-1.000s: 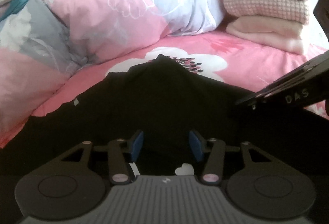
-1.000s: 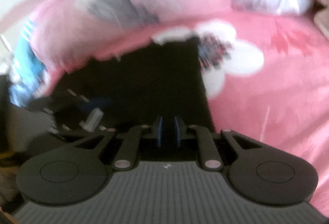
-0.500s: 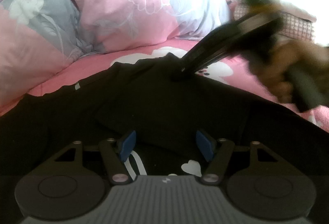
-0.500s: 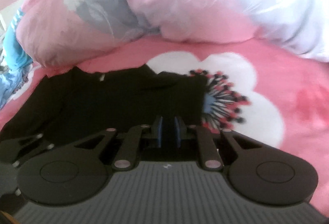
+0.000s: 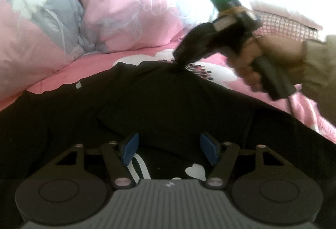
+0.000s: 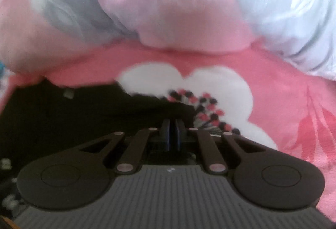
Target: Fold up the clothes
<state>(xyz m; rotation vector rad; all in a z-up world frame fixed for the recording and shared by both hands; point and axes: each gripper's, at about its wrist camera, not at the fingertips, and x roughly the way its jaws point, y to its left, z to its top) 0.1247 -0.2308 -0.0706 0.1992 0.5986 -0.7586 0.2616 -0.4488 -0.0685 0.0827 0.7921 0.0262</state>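
A black garment (image 5: 168,103) lies spread on the pink flowered bedsheet (image 5: 220,75); a white heart print (image 5: 195,171) and white stripes show near me. My left gripper (image 5: 169,150) hovers low over a folded flap of it, open, blue pads (image 5: 130,148) apart with only cloth below. My right gripper (image 5: 179,61), held by a hand (image 5: 273,54), is shut on the garment's far edge and lifts it into a small peak. In the right wrist view, the right gripper (image 6: 172,134) has its pads nearly together over black cloth (image 6: 84,119) beside the sheet's white flower (image 6: 210,86).
A bunched pink, grey and pale blue duvet (image 5: 105,19) rises along the far side of the bed. Folded pink blankets (image 5: 289,25) are stacked at the back right. An olive sleeve (image 5: 321,82) reaches in from the right.
The right gripper swept in from the right to the garment's far edge and its jaws closed tighter there. The left jaws widened and the left hand rolled slightly.
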